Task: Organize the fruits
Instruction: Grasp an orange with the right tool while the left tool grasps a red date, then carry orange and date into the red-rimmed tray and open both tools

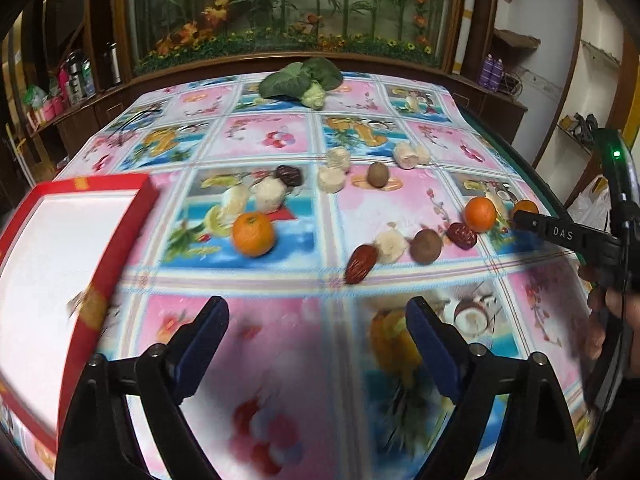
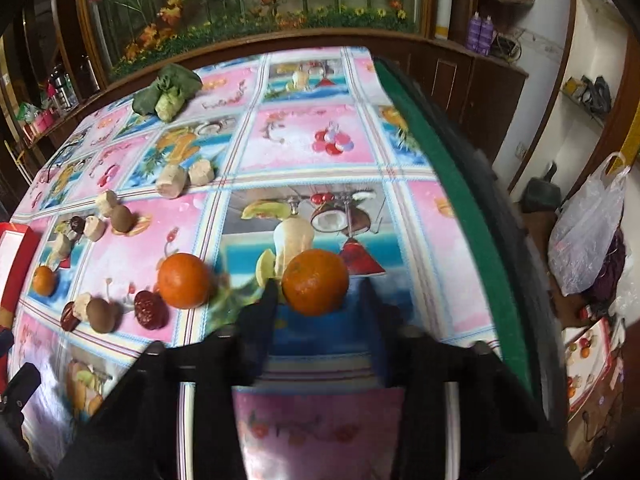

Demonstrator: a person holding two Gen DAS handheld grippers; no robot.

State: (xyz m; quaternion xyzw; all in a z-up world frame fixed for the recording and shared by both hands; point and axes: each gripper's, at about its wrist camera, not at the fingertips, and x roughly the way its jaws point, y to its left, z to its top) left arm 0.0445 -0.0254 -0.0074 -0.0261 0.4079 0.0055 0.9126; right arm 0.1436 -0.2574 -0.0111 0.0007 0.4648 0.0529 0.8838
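right hand-held gripper (image 2: pixel 316 296) angled down, fingers flanking an orange (image 2: pixel 315 282).

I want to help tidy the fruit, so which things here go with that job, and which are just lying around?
For the job:
oranges
kiwis
dates
banana pieces
red box, probably where the fruit goes

Just lying about:
greens
plastic bag
bottles
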